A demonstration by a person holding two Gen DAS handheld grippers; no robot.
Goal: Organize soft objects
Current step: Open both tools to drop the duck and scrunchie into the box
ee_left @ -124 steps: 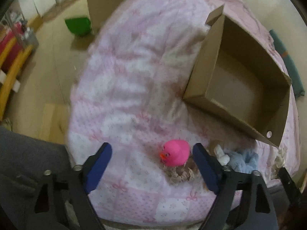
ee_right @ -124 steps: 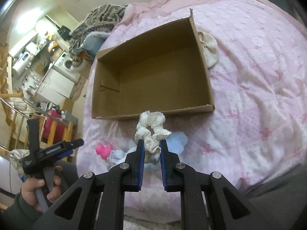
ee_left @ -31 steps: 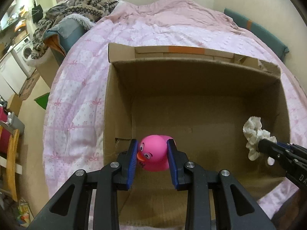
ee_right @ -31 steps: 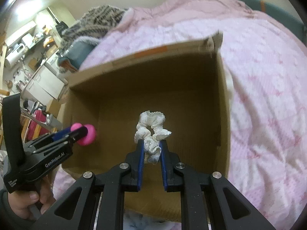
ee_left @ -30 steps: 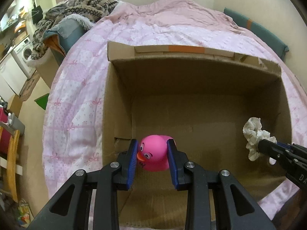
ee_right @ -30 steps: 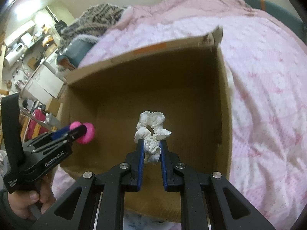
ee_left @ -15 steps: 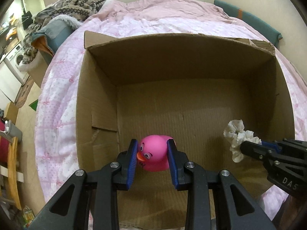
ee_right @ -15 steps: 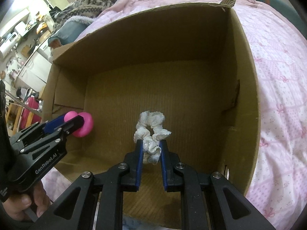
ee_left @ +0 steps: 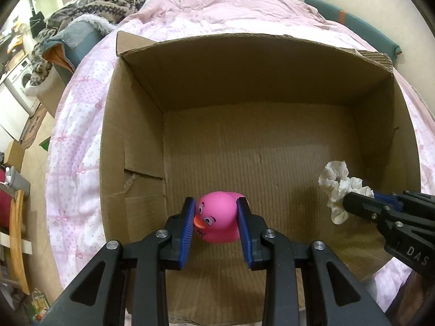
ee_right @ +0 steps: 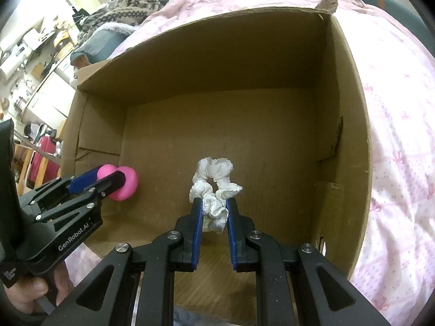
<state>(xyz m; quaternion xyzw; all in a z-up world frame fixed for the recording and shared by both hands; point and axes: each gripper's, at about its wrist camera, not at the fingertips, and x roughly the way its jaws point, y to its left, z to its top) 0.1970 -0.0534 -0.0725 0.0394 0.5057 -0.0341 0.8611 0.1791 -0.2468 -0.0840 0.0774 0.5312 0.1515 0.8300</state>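
Left wrist view, pink quilted bed (ee_left: pixel 78 146), cardboard box (ee_left: pixel 130 146), left jaws pinching duck (ee_left: pixel 218 221), right jaws pinching scrunchie (ee_left: pixel 337 184)

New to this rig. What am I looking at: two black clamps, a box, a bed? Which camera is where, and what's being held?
There is no robot arm here. A person holds a two-finger gripper in each hand, and each gripper carries a fisheye camera that looks along its fingers.

In the left wrist view, the left gripper is shut on a pink rubber duck. In the right wrist view, the right gripper is shut on a white scrunchie. Each view also shows the other gripper from the side.

Both grippers hang over an open cardboard box with nothing lying on its floor. The box sits on a pink patterned quilt on a bed.
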